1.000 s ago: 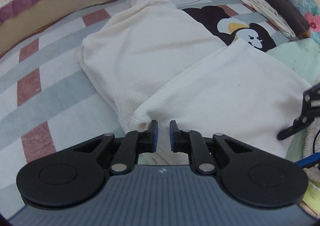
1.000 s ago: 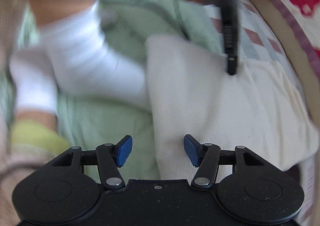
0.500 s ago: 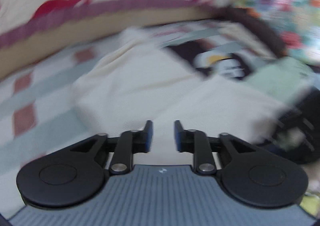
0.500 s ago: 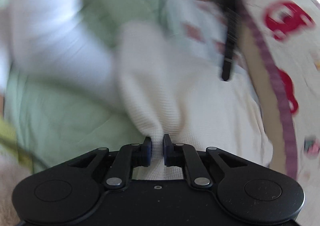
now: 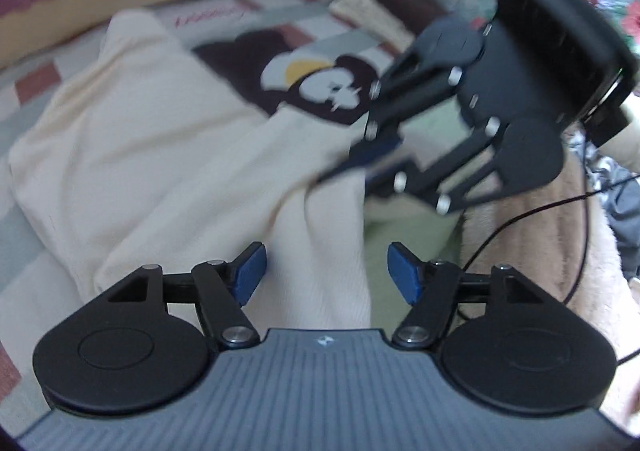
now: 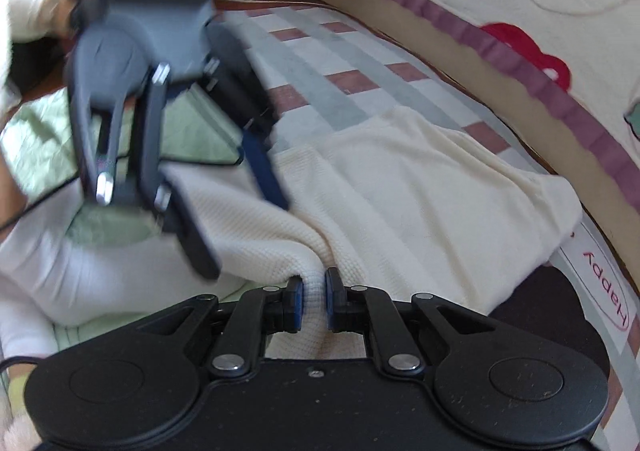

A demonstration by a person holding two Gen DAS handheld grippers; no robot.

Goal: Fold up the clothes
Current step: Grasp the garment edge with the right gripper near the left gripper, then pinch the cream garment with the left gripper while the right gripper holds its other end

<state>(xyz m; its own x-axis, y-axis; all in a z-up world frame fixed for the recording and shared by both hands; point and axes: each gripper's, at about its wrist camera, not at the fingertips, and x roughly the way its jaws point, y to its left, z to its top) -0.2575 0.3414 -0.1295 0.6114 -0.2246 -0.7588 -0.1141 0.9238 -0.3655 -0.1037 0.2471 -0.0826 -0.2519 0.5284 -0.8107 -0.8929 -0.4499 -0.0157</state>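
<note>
From the left wrist camera, the left gripper has its two blue pads wide apart. They have just been opening, and they press on nothing. A fold of the cream garment hangs loose between them. The garment lies spread on the checked sheet, which has grey, white and red-brown squares. A dark cartoon bear print shows on the sheet just past the cloth. To the right, the right gripper reaches in and pinches the cloth's raised edge. It looks blurry. A light green cloth lies under it, and a fuzzy pink blanket with a thin black cable across it sits further right.

From the right wrist camera, the right gripper is closed tight on a bunched ridge of the cream garment. The cloth is squeezed between the blue pads. The rest of the garment stretches away over the checked sheet, toward a purple-edged blanket with red shapes. The left gripper hangs over the garment on the left, its fingers spread. A white sleeve lies at the lower left, with the light green cloth beside it.
</note>
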